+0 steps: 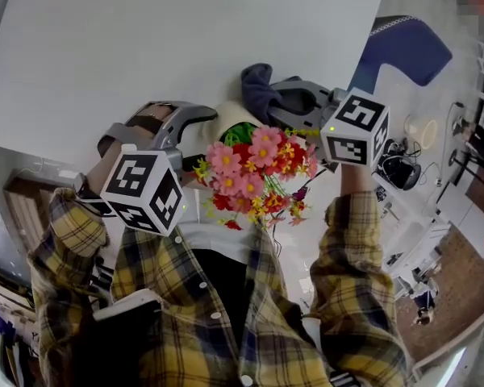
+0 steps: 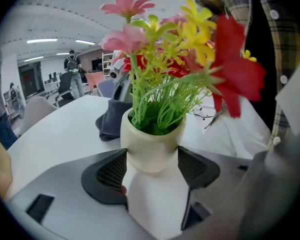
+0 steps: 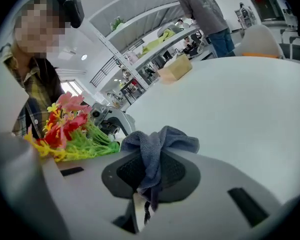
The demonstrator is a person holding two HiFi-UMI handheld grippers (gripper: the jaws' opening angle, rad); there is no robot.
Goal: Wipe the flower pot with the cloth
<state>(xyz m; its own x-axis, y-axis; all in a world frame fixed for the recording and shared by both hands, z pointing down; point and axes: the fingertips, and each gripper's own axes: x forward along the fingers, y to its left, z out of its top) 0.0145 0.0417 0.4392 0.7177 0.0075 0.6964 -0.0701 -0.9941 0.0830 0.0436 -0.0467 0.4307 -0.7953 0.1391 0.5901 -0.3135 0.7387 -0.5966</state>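
Flowers [image 1: 258, 172] hide most of the flower pot [image 1: 223, 118].

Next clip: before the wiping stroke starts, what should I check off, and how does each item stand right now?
1. Left tongs clamped on the flower pot: ok, both pads press its cream wall.
2. Right tongs holding the cloth: ok, pinched, with a bunch free past the tips.
3. Cloth touching the pot: cannot tell; it sits close beside it.
4. Flowers out of the cloth's way: ok, they lean toward the person.
5. Pot base clear of the table: cannot tell, base hidden.
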